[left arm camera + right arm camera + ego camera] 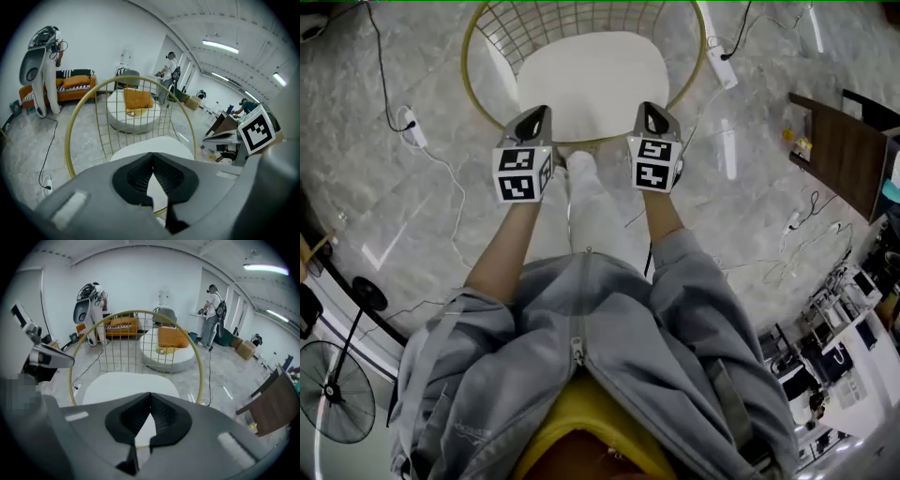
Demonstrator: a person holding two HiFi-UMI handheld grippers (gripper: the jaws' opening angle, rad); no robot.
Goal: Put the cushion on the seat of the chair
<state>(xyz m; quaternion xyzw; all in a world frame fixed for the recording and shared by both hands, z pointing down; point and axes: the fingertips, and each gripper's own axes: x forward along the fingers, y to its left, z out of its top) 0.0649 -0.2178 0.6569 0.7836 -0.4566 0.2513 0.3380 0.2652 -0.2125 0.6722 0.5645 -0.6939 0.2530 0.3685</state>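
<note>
Left gripper (536,116) and right gripper (652,112) are held side by side above the near edge of a round gold wire chair (562,21). Each has its jaws pressed together with nothing between them. A flat white cushion (592,84) lies on the seat and fills most of it, so the placing looks done. The cushion appears soft and light, and likely to sag if lifted by one side. To shift it, the safest grip would be a pinch on the near edge, one gripper toward each corner.
</note>
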